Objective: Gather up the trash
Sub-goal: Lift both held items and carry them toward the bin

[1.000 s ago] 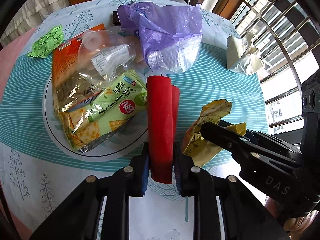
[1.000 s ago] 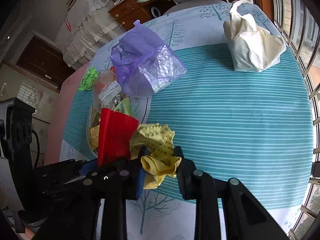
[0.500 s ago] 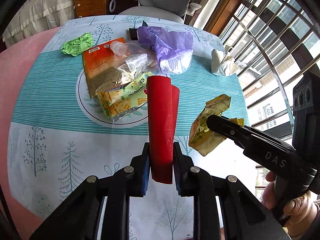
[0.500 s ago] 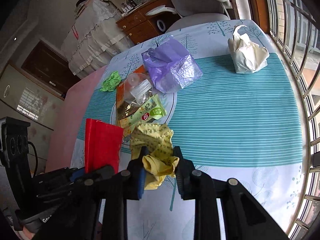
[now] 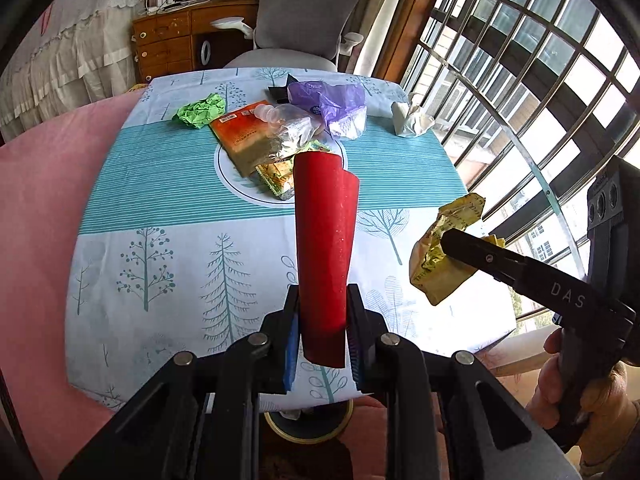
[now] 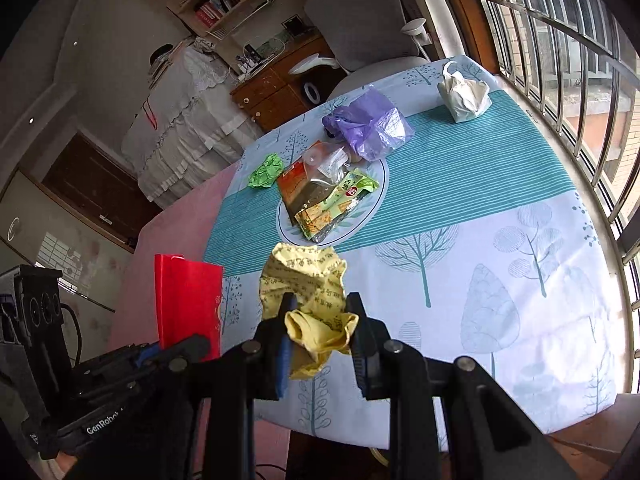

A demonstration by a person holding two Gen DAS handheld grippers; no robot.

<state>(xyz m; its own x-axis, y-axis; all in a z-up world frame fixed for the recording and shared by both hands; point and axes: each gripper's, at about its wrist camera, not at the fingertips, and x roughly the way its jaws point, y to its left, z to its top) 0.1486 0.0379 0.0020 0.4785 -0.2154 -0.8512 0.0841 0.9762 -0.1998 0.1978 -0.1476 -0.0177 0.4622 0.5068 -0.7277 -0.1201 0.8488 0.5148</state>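
Observation:
My left gripper (image 5: 322, 300) is shut on a red paper packet (image 5: 325, 236), held upright above the table's near edge; the packet also shows in the right wrist view (image 6: 188, 304). My right gripper (image 6: 320, 310) is shut on a crumpled yellow wrapper (image 6: 306, 284), held up beside the left gripper; the wrapper shows in the left wrist view (image 5: 444, 248). On the white plate (image 5: 228, 176) lie an orange packet (image 5: 240, 136), a clear plastic bottle (image 5: 288, 124) and a green cracker wrapper (image 6: 340, 200).
A purple plastic bag (image 5: 332, 104), a green paper ball (image 5: 200, 110) and a white crumpled bag (image 5: 412, 118) lie on the far part of the tablecloth (image 5: 160, 264). A grey chair (image 5: 304, 12) stands behind. A barred window (image 5: 520, 60) is at the right.
Both grippers have pulled back and up from the table with the red packet and the yellow wrapper still held. The plate and the other trash now look farther away.

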